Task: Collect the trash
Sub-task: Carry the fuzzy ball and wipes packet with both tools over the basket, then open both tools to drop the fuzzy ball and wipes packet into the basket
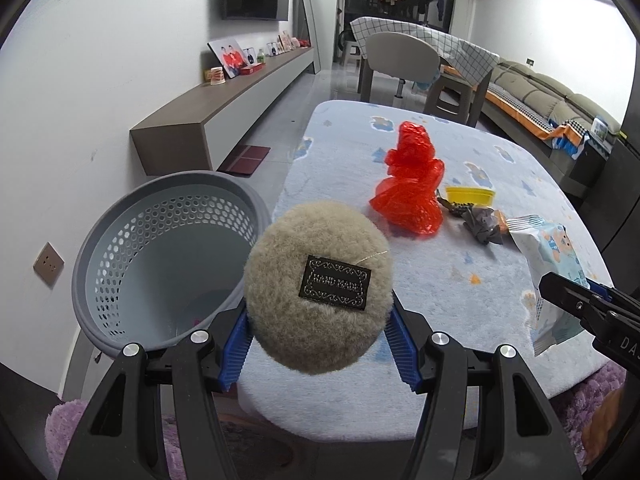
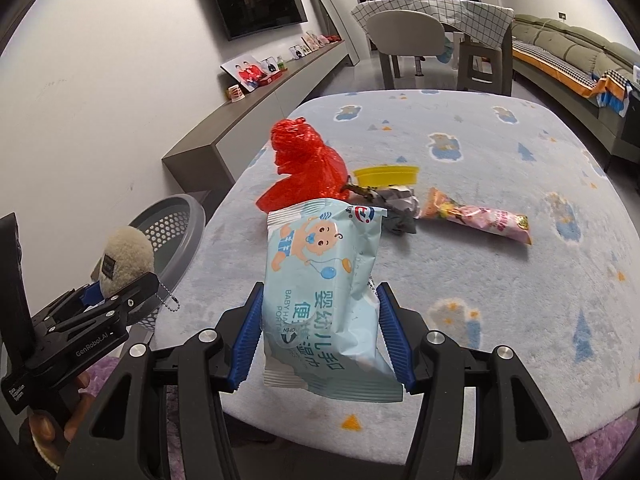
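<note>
so the puff ball (image 1: 318, 290) is fuzzy beige plush with a matt black woven label, and the blue pads (image 1: 402, 346) gripping it are ribbed rubbery plastic. wipes pack (image 2: 320, 292) is smooth, slightly glossy plastic film. red bag (image 1: 412, 182) is thin crinkly shiny plastic, the basket (image 1: 120, 240) is matt grey perforated plastic. table cover (image 2: 500, 280) looks like soft fleecy cloth, and the gripper arms are matt black plastic with shiny metal screws

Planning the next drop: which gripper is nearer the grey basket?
Left. The left gripper, shut on the plush ball, sits right beside the grey basket rim. The right gripper, holding the wipes pack, is farther over the table.
</note>
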`<move>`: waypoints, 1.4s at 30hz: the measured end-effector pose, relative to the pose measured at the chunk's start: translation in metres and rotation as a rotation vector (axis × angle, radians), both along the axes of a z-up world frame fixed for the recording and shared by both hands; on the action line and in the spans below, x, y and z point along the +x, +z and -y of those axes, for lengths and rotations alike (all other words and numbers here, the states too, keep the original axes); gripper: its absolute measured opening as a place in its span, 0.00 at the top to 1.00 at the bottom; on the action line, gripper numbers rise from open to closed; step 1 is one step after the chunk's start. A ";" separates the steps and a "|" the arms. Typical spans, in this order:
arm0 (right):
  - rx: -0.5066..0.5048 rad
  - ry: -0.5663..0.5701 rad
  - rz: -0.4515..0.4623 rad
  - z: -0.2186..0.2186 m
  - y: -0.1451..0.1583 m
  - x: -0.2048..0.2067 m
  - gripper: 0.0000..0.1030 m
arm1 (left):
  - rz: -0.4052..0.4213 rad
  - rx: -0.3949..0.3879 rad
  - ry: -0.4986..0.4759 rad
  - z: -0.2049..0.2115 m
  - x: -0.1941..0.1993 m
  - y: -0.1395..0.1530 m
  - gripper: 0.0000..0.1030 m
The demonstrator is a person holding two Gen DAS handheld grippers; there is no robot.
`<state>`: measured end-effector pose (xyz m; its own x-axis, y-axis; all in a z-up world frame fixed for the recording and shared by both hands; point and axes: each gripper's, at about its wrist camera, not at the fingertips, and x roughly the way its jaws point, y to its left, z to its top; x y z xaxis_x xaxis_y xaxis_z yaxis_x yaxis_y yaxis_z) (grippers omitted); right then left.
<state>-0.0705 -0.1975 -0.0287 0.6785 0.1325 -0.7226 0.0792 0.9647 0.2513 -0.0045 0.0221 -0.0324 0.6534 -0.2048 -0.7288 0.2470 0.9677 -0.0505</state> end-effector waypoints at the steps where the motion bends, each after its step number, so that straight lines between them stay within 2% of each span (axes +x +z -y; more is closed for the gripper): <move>1: -0.003 0.006 0.000 -0.003 0.000 0.002 0.48 | -0.001 -0.003 0.004 -0.003 0.001 0.000 0.43; 17: -0.007 0.139 -0.012 -0.063 -0.004 0.059 0.48 | -0.008 0.003 0.098 -0.055 0.031 -0.001 0.43; 33: 0.012 0.360 -0.026 -0.165 -0.014 0.137 0.48 | -0.012 0.061 0.242 -0.135 0.077 -0.016 0.43; 42: 0.015 0.462 -0.052 -0.218 -0.030 0.167 0.48 | -0.041 0.027 0.323 -0.168 0.093 -0.029 0.41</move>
